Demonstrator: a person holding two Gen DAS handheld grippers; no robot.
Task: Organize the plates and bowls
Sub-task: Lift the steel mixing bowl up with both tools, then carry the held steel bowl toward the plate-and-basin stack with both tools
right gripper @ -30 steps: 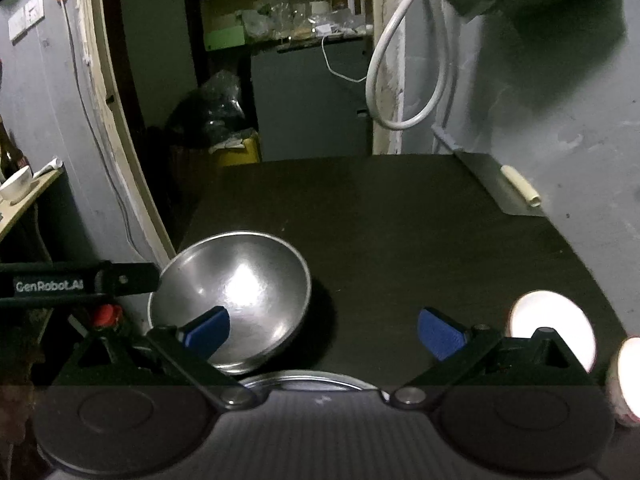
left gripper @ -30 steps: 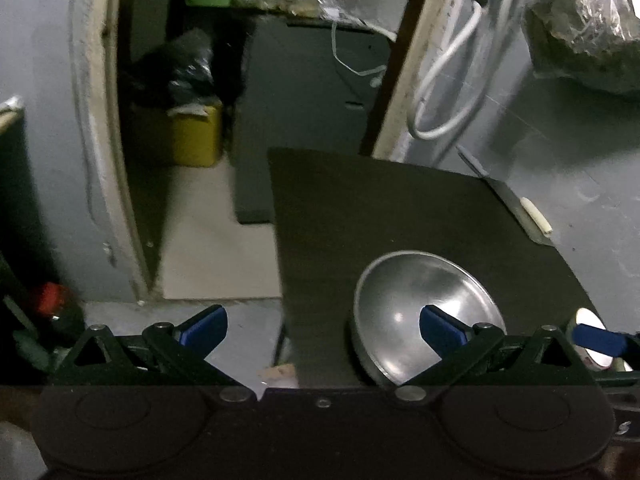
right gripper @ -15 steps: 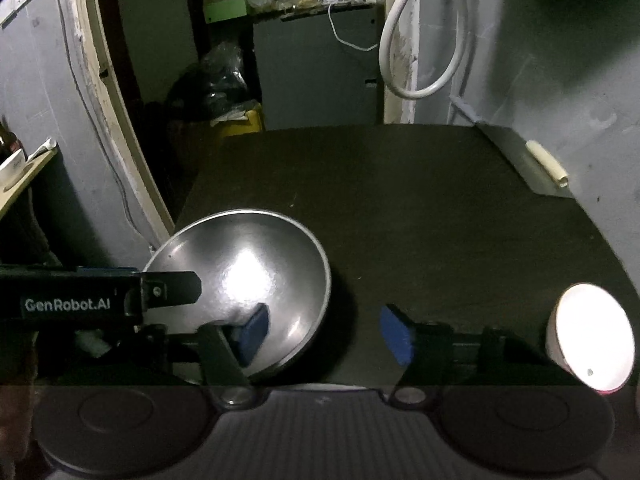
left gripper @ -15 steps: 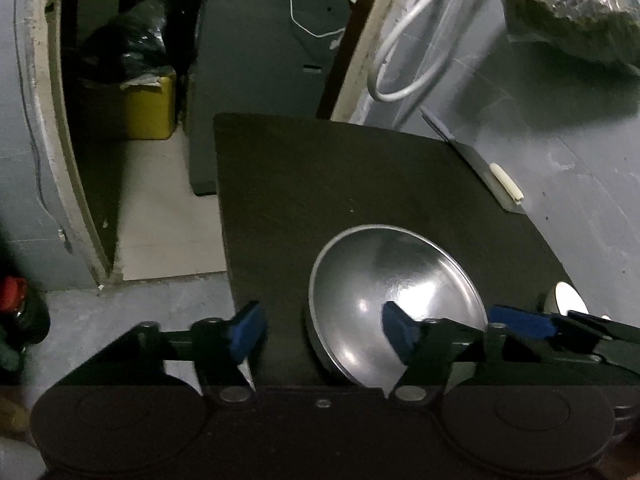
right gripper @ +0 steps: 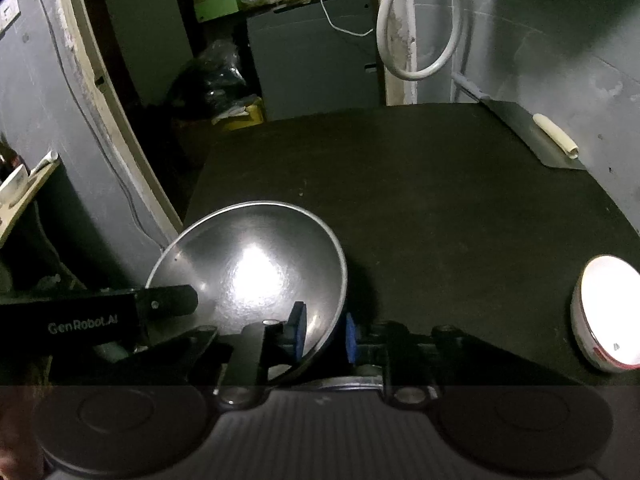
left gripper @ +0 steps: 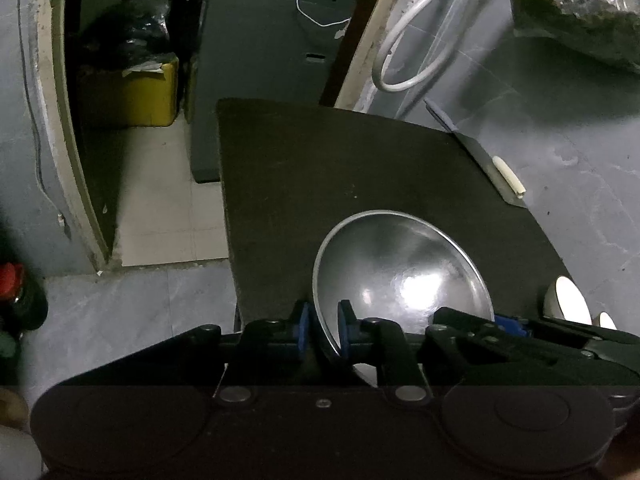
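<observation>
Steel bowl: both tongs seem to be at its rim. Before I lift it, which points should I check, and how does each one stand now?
1. Left tongs closed on the steel bowl, one pad inside the rim and one outside: ok.
2. Right tongs closed on the rim in the same way: ok.
3. Steel bowl has nothing in it: ok.
4. Steel bowl level: not ok, it looks tilted.
5. Its base on the table or already off it: cannot tell.
6. White bowl stands apart, to the right: ok.
</observation>
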